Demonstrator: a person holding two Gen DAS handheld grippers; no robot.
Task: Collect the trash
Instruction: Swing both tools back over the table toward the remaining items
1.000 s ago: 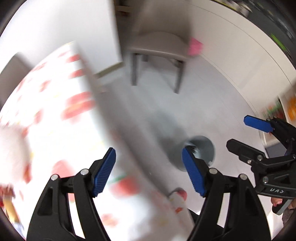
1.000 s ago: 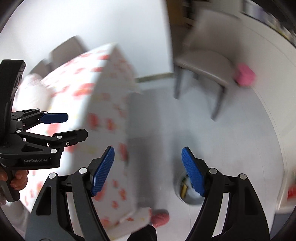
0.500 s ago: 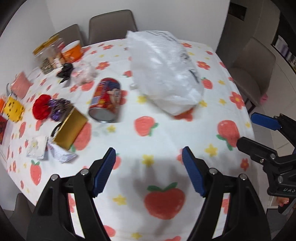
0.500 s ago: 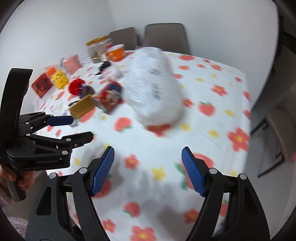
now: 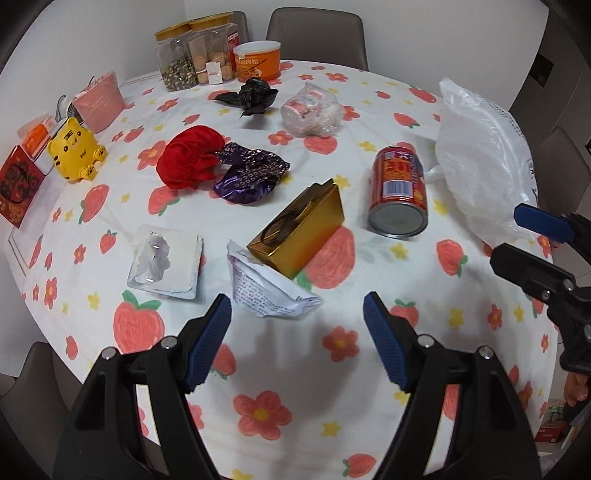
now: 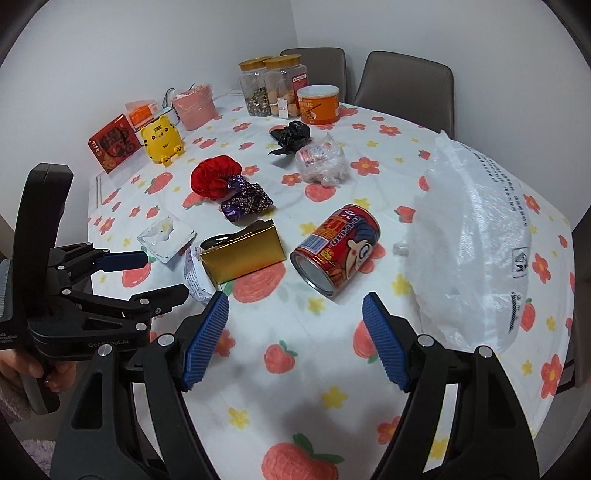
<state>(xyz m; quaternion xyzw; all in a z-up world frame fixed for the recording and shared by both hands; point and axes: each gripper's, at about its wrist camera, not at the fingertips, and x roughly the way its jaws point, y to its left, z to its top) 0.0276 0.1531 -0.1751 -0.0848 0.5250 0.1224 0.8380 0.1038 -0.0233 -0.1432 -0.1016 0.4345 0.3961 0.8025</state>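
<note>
Trash lies scattered on a strawberry-print tablecloth (image 5: 332,369): a red can (image 5: 399,192) on its side, a gold box (image 5: 301,230), crumpled white paper (image 5: 266,288), an empty blister pack (image 5: 166,262), a purple wrapper (image 5: 251,173), red cloth (image 5: 188,157), a black bag (image 5: 251,96), a crumpled clear wrapper (image 5: 312,110) and a big white plastic bag (image 5: 480,147). My left gripper (image 5: 297,328) hovers open just short of the paper. My right gripper (image 6: 295,326) hovers open in front of the can (image 6: 338,249), with the white bag (image 6: 476,251) at its right. Nothing is between either pair of fingers.
At the table's far side stand two lidded jars (image 5: 195,51), an orange tub (image 5: 256,61), a pink box (image 5: 99,101), a yellow tiger figure (image 5: 75,151) and a red card (image 5: 16,184). Grey chairs (image 5: 317,33) ring the table.
Both grippers swung from over the floor and a bin back above the table, then on leftward past the white bag to the scattered trash. Their jaws kept the same width.
</note>
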